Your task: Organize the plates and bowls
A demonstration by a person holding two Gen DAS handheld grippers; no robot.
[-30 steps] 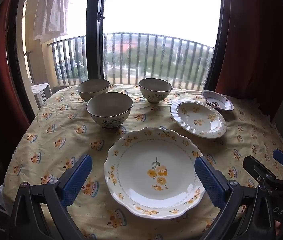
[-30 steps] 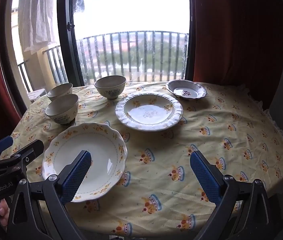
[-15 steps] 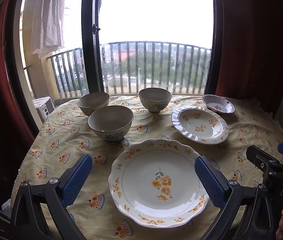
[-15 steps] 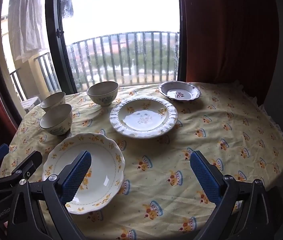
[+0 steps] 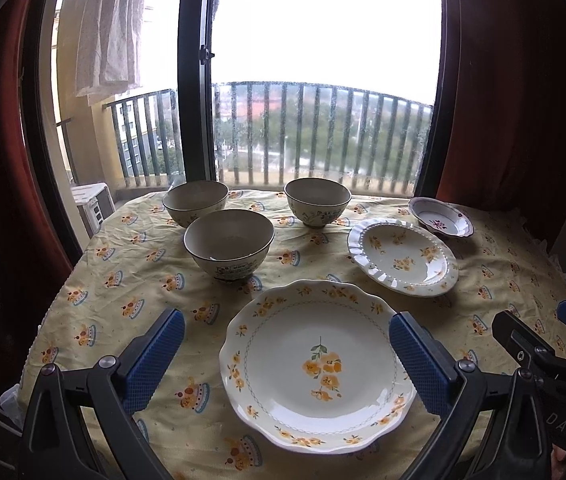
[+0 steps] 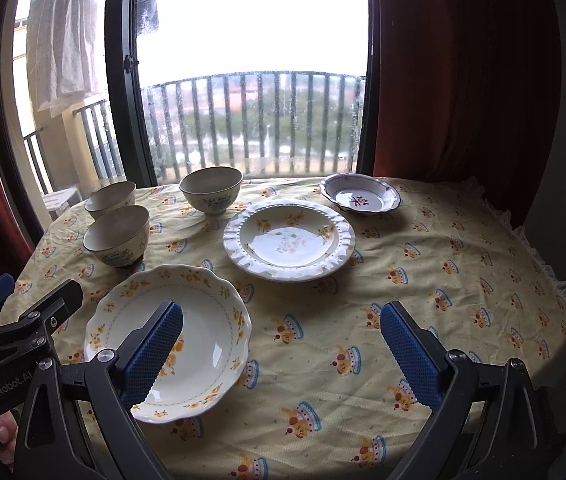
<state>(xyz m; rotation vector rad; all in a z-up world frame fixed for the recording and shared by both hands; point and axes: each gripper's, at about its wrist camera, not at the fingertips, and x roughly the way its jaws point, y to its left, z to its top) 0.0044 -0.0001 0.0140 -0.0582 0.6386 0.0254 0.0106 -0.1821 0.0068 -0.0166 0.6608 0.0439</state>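
A large scalloped plate with yellow flowers point(image 5: 319, 368) point(image 6: 187, 340) lies nearest on the yellow tablecloth. Behind it to the right is a ruffled white plate point(image 5: 403, 256) point(image 6: 289, 240), then a small dish with a purple rim point(image 5: 441, 222) point(image 6: 359, 198). Three bowls stand at the back left: a near one point(image 5: 229, 242) point(image 6: 117, 234), a far left one point(image 5: 195, 200) point(image 6: 110, 198), a far middle one point(image 5: 317, 200) point(image 6: 211, 188). My left gripper point(image 5: 283, 360) is open above the large plate's near side. My right gripper point(image 6: 281, 354) is open above bare cloth to the right of that plate. Both hold nothing.
The round table point(image 6: 463, 280) stands against a window with a balcony railing point(image 5: 323, 136). Red curtains point(image 6: 463, 80) hang on both sides. The table's right edge has a frilled cloth border point(image 6: 555, 272). The right gripper shows at the right edge of the left wrist view point(image 5: 543, 352).
Both grippers have risen and tilted up, so the dishes sit lower in the views. Nothing on the table has moved. Both grippers stay open.
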